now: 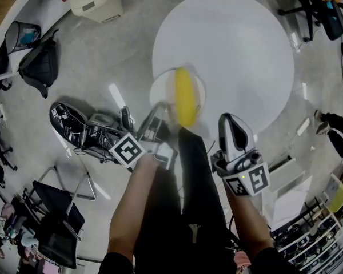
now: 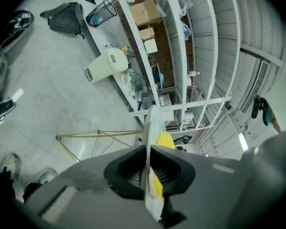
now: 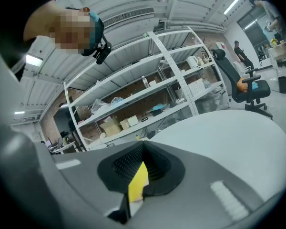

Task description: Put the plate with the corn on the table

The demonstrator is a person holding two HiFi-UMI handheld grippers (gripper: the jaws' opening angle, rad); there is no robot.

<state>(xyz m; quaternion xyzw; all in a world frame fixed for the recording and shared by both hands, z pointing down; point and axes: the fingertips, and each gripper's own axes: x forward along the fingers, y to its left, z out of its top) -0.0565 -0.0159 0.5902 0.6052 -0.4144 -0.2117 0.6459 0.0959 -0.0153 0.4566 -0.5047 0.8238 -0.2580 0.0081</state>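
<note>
We pinch the plate rim with the left tool so the corn rides level (right tool pressed together, idle).

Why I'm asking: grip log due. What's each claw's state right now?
Left claw: closed on the rim of the plate.
Right claw: closed, empty.
</note>
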